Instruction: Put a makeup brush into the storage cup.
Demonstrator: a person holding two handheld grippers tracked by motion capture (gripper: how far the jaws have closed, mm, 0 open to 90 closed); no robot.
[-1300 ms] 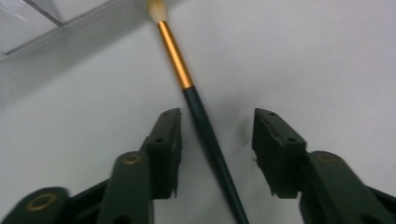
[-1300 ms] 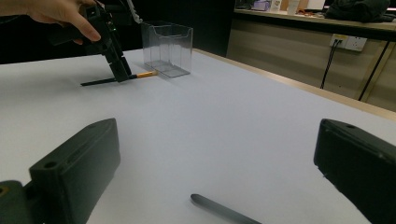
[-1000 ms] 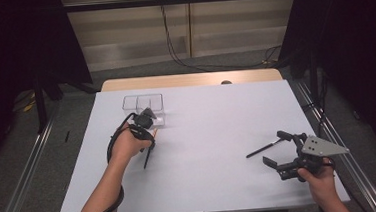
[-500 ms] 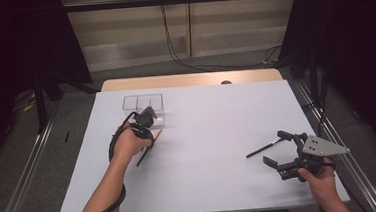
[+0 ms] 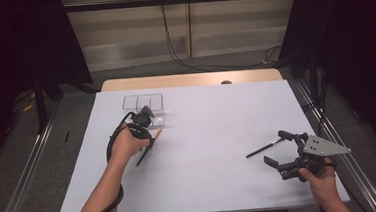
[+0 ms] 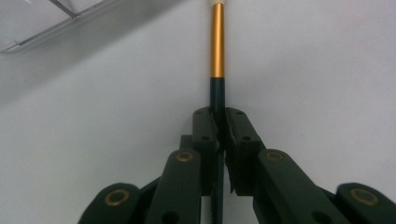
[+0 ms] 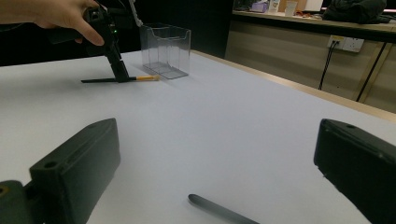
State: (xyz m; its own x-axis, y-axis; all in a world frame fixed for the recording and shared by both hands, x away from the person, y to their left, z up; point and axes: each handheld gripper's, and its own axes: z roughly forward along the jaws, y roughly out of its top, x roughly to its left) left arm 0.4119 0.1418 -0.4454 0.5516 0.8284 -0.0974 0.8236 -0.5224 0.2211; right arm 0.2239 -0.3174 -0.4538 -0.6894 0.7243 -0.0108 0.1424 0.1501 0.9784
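A thin brush with a black handle, gold ferrule and white tip (image 6: 217, 46) lies on the white table (image 5: 208, 134), left of centre (image 5: 157, 134). My left gripper (image 6: 221, 122) points down at it (image 5: 147, 142), shut on the black handle, with the gold end sticking out past the jaws. My right gripper (image 5: 274, 148) stands open near the table's front right, nothing between its pads (image 7: 215, 158). A thin black stick (image 5: 259, 151) lies on the table by its jaws, one end low in the right gripper view (image 7: 219, 211).
A clear plastic box with compartments (image 5: 131, 104) stands just behind the left hand, also seen upright in the right gripper view (image 7: 166, 49). The table's wooden back edge (image 5: 189, 80) and metal rails run along the sides.
The brush at my left gripper has swung a little, and its gold end now shows to the right of the hand. The right gripper has kept still.
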